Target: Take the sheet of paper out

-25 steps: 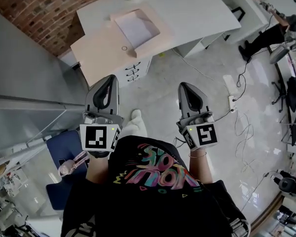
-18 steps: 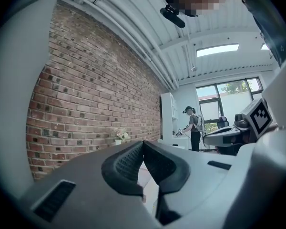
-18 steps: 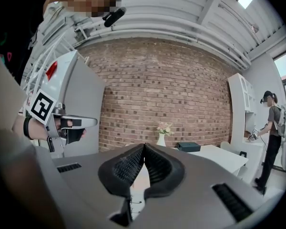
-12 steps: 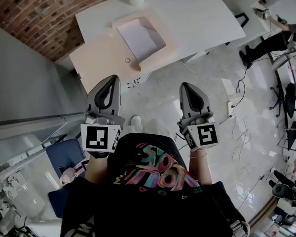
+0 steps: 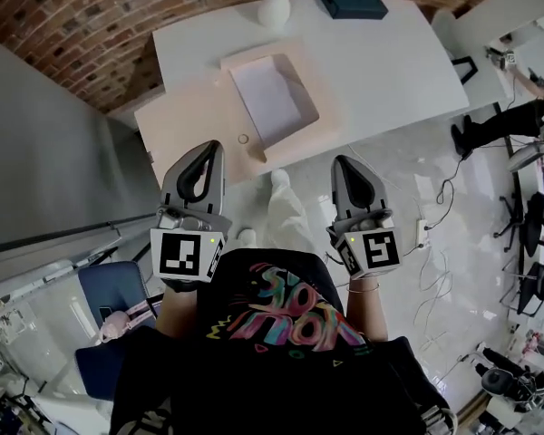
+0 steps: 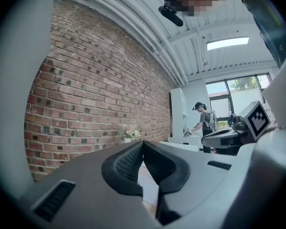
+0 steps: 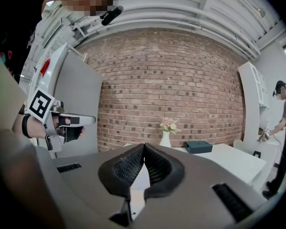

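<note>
In the head view, you hold both grippers out ahead of your body, side by side, each pointing at the white counter (image 5: 390, 53). The left gripper (image 5: 210, 149) and the right gripper (image 5: 342, 161) are grey, tapered shells, each with a marker cube at the back. Well ahead of them, the sheet of paper (image 5: 267, 98) lies flat inside a shallow pale cardboard box (image 5: 195, 120) on the counter, its lid folded open to the left. A smooth white vase (image 5: 274, 7) and a flat dark box (image 5: 354, 0) stand by the rough brick wall (image 5: 91, 25).

Only the left gripper view shows that gripper's ribbed black pads: they meet at the tips with nothing between them. A person (image 6: 205, 120) stands far off.

The right gripper view shows its own pads pressed together too, holding nothing, and flowers in the vase that the head view barely shows.
</note>
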Available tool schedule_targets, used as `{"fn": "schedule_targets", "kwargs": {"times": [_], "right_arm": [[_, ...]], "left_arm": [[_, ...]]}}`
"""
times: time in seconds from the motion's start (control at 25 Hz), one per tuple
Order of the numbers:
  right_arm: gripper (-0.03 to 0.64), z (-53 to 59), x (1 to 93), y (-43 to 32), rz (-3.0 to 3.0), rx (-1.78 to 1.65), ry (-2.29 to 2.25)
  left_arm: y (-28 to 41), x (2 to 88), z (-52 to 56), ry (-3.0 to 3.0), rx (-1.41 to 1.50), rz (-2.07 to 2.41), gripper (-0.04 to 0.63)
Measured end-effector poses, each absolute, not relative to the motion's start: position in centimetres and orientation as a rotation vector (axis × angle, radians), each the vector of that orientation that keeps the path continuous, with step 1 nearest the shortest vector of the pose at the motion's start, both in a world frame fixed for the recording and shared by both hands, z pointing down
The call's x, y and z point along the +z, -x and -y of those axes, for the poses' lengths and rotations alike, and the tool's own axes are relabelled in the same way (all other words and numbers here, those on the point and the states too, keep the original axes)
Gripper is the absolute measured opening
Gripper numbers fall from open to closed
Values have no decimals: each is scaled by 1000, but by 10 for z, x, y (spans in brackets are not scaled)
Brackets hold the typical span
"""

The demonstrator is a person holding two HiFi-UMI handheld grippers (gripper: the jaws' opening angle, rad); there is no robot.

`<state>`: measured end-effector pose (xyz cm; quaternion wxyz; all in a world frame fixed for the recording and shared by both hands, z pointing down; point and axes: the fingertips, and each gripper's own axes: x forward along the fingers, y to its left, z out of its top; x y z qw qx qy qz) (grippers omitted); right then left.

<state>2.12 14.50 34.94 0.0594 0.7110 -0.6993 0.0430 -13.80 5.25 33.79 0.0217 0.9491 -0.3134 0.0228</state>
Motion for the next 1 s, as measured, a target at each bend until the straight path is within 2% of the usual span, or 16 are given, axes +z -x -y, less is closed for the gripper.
{"fn": "schedule_targets", "kwargs": {"times": [0.6,1.0], "right_arm": [[18,46,330,-147,2428,57,-1756],[18,95,334,-176,2549,68,-1550]], "left_arm": [[33,328,84,-2750,95,1397,25],[17,332,105,-2597,155,1615,25]]}}
